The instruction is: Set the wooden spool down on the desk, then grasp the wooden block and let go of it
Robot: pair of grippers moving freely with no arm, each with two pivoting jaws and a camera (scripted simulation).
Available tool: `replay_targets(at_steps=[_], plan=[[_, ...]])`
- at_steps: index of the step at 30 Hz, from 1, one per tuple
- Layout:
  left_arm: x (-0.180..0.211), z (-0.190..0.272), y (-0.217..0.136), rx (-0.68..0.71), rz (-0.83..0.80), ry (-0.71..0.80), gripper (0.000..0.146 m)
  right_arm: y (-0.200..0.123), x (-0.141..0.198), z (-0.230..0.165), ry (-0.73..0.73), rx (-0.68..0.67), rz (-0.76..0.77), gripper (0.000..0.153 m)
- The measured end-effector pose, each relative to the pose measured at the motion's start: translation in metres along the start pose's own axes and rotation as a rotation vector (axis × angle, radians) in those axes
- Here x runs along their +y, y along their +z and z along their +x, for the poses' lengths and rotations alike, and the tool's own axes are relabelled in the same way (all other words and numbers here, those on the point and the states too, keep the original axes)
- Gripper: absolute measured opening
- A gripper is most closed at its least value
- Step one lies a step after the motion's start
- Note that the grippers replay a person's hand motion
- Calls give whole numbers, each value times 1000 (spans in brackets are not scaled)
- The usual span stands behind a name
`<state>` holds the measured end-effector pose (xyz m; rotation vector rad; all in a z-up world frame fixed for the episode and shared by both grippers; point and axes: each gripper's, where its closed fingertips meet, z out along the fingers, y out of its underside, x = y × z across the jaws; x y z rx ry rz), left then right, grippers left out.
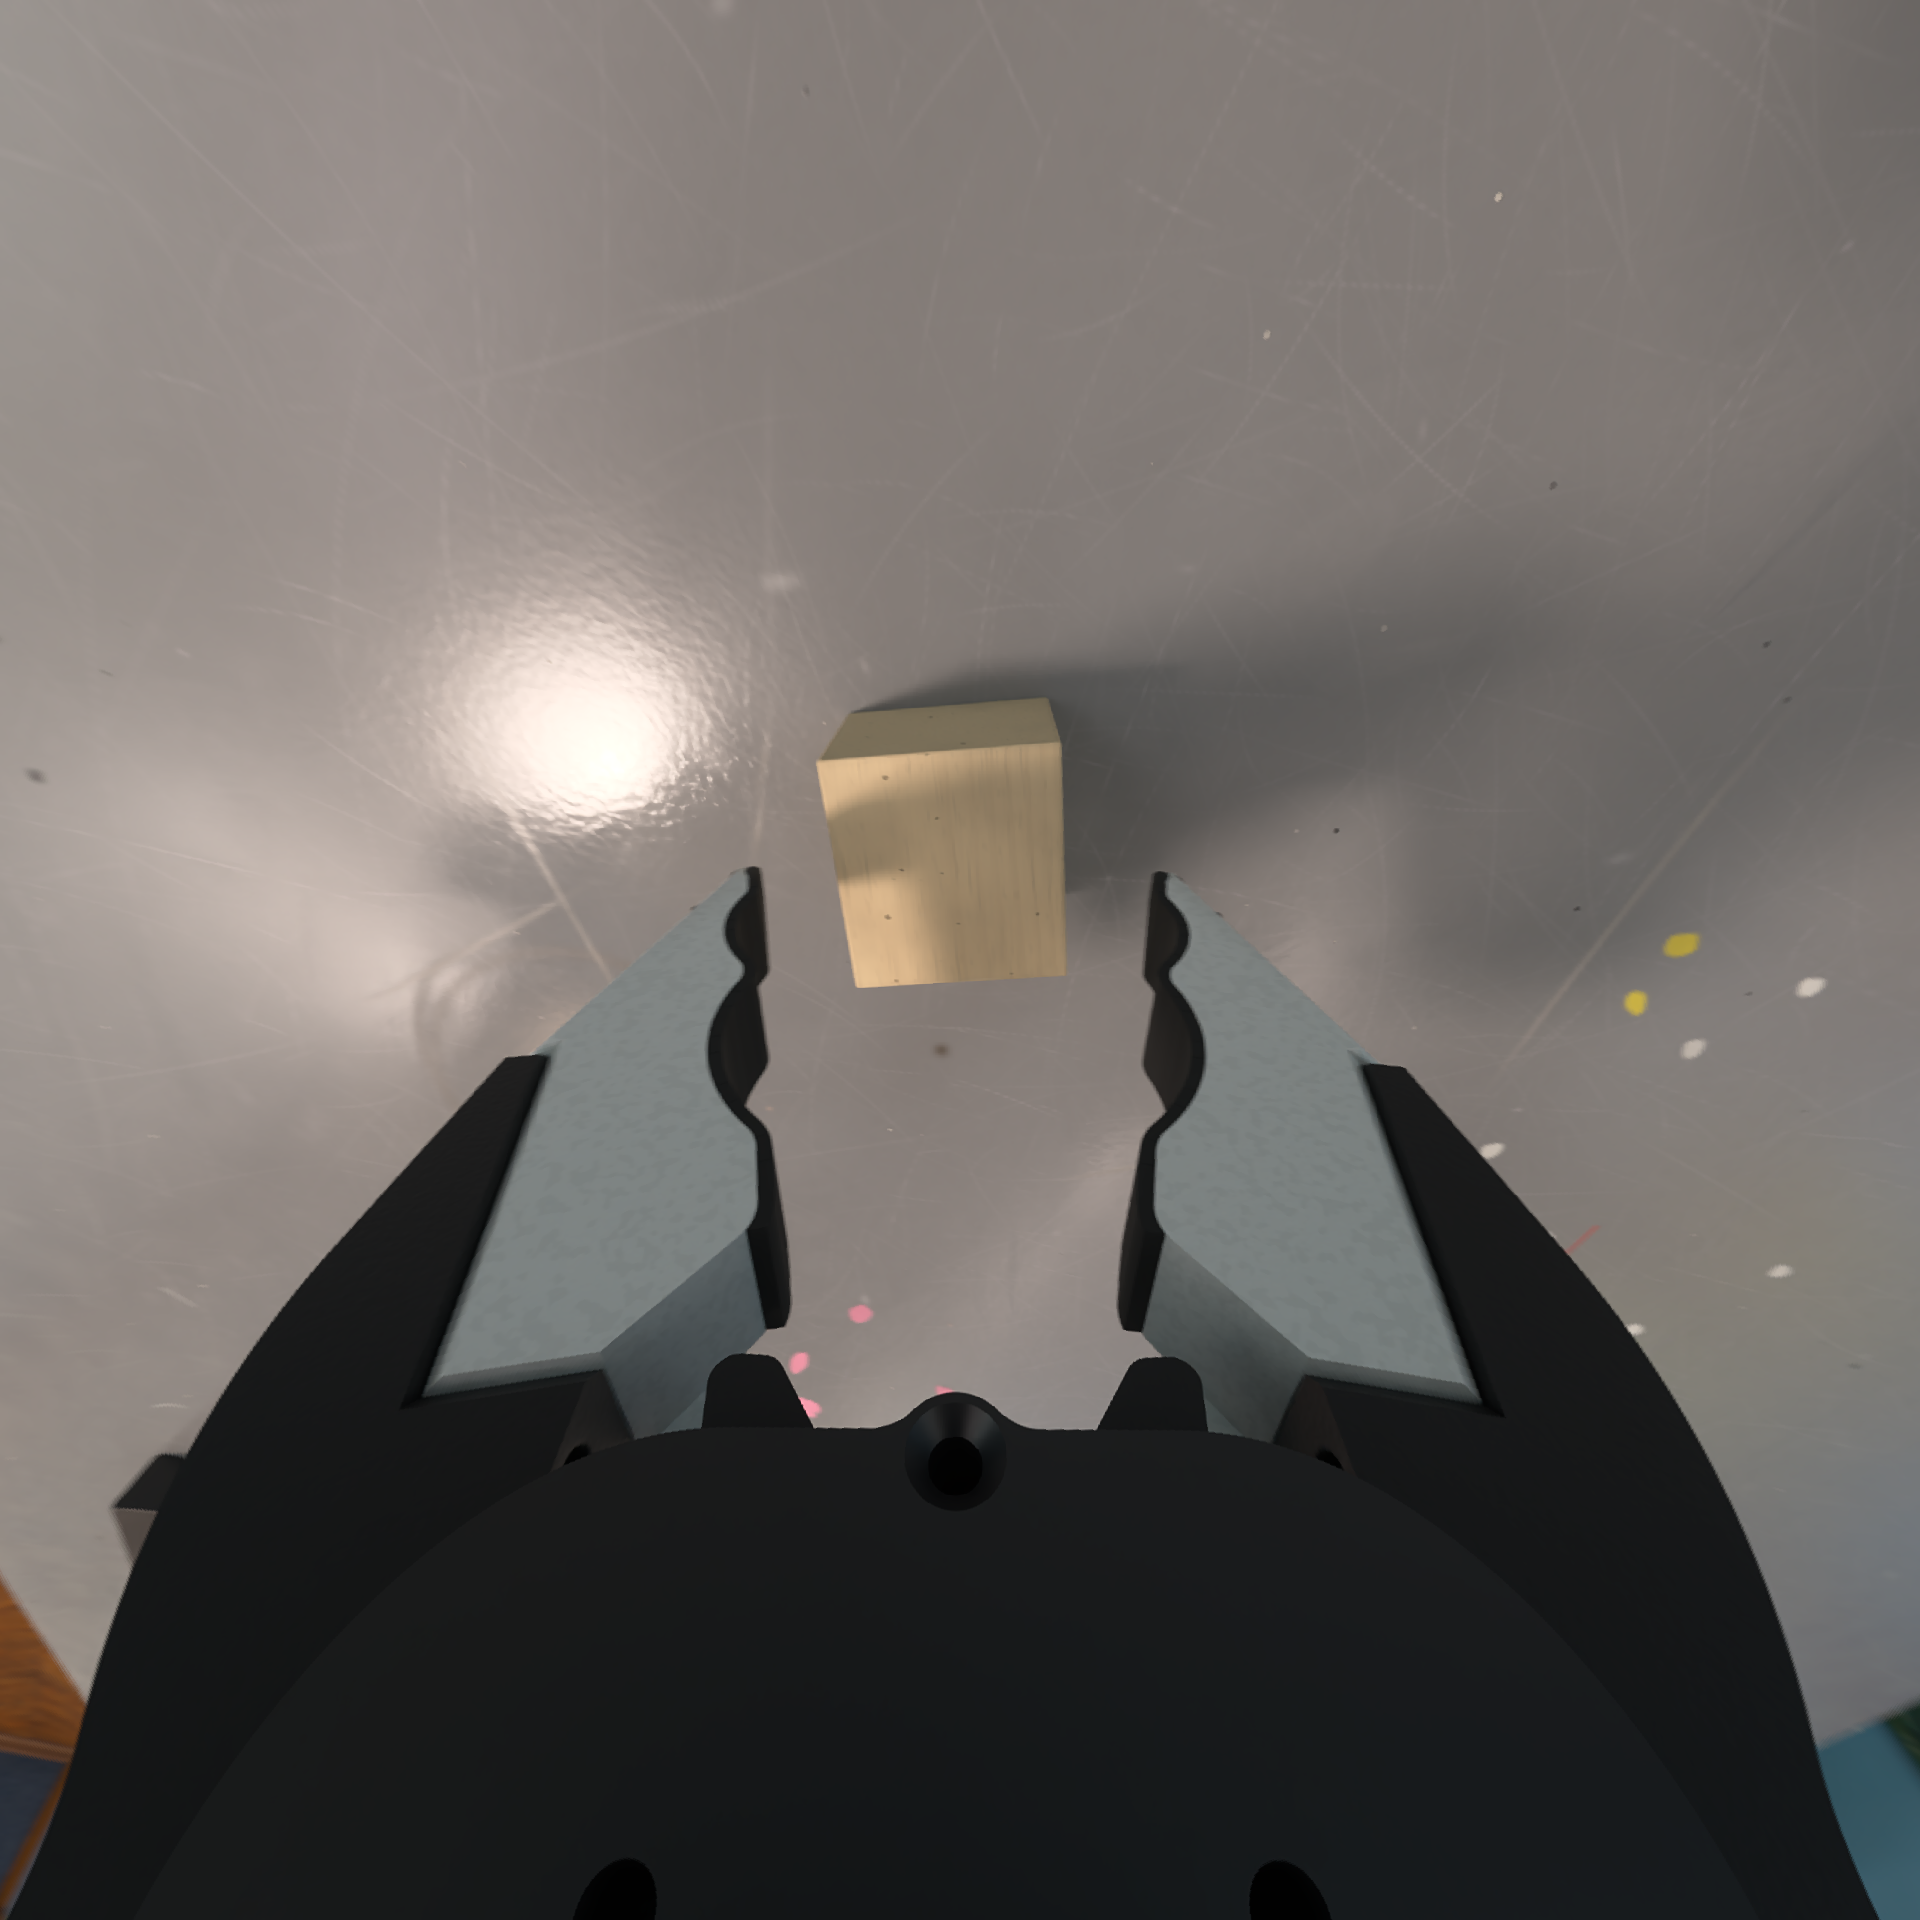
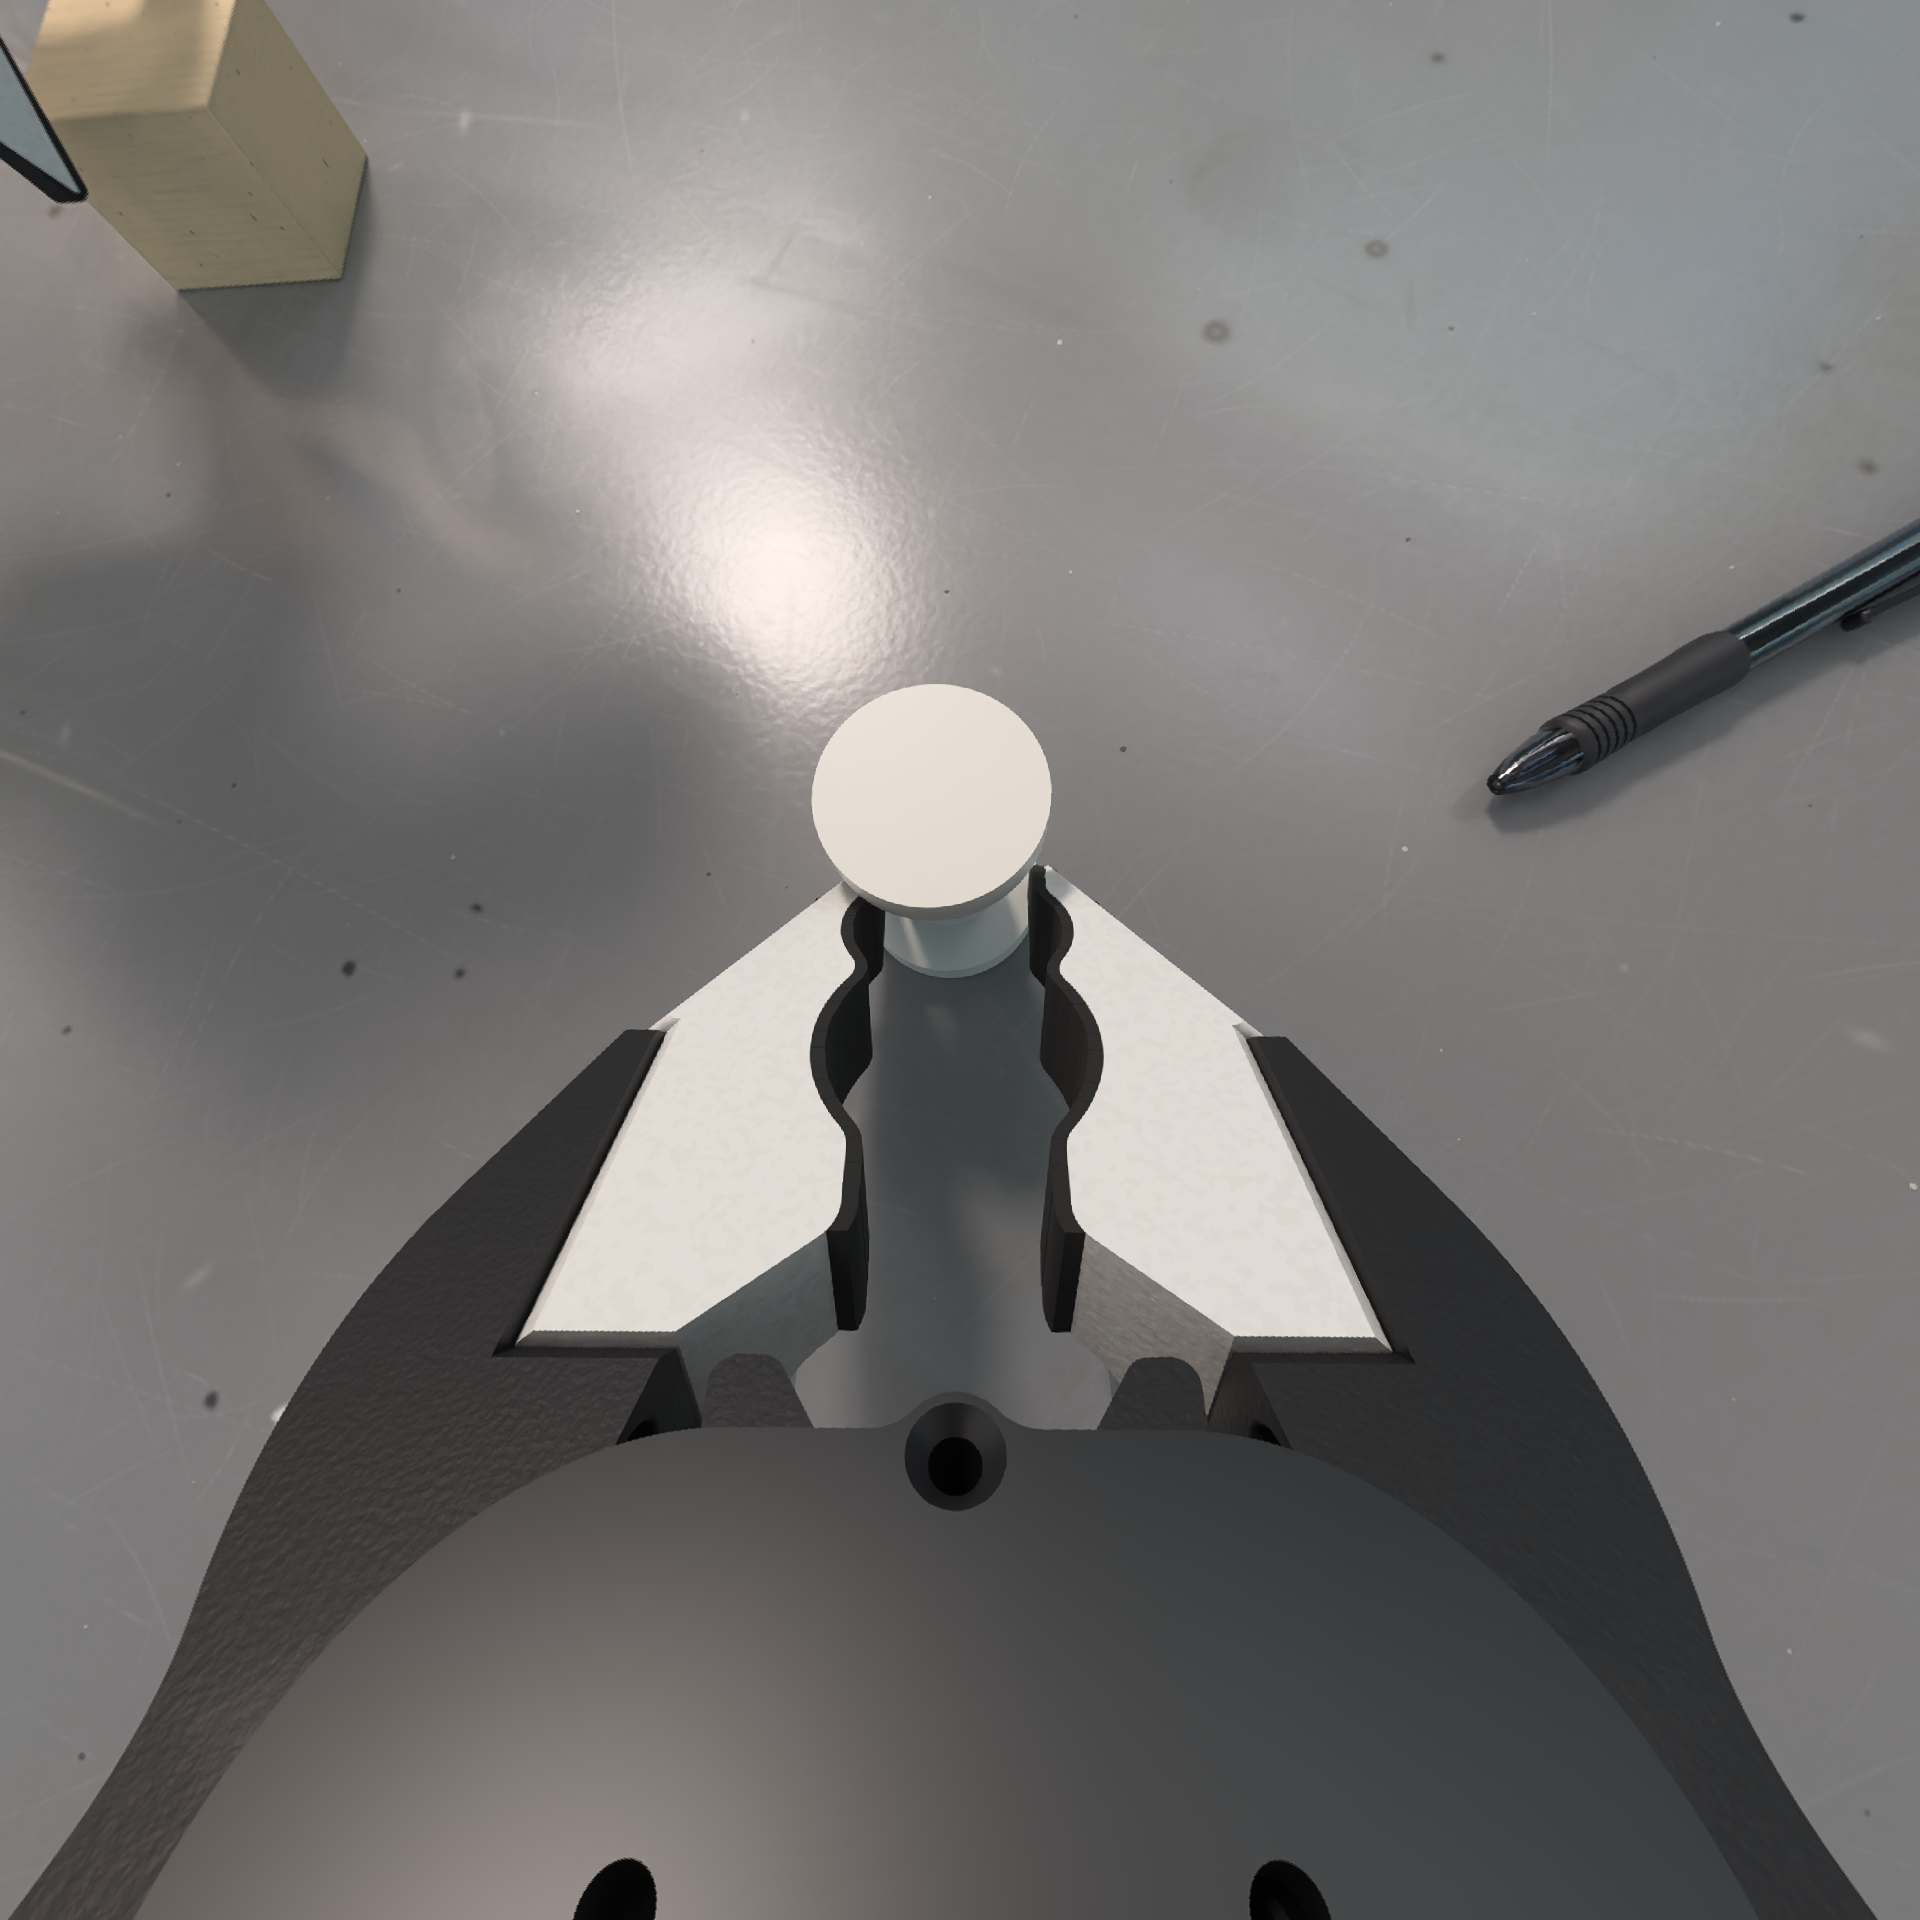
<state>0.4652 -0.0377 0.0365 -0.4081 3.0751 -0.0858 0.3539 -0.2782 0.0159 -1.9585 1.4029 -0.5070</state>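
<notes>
A pale wooden block (image 1: 951, 852) stands upright on the grey desk (image 1: 1039, 364). My left gripper (image 1: 953, 883) hangs over it, open, with its fingertips either side of the block's top and not touching it. The block also shows in the right wrist view (image 2: 208, 156) at the top left, with a fingertip of the left gripper (image 2: 42, 135) beside it. My right gripper (image 2: 945, 899) is shut on the stem of the pale wooden spool (image 2: 930, 795), just under its round top disc. The spool's lower end is hidden.
A dark pen (image 2: 1714, 665) lies on the desk to the right of the spool. Small paint specks (image 1: 1662, 977) dot the desk right of the block. The desk's edge and a strip of wooden floor (image 1: 31, 1683) show at the lower left.
</notes>
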Motion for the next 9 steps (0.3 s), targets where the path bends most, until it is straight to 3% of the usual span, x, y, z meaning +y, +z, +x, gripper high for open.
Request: replay_targets(at_steps=[3,5,6,9], plan=[[0,-1,-3,-26,33,53,101,0,0,0,-1,-2,1,27],[5,-1,-4,-31,14,89,102,0,0,0,1,-4,0,27],[6,-3,-5,-50,29,98,97,0,0,0,1,-4,1,27],[-3,-8,-8,-97,141,96,45,0,0,0,-1,-5,1,27]])
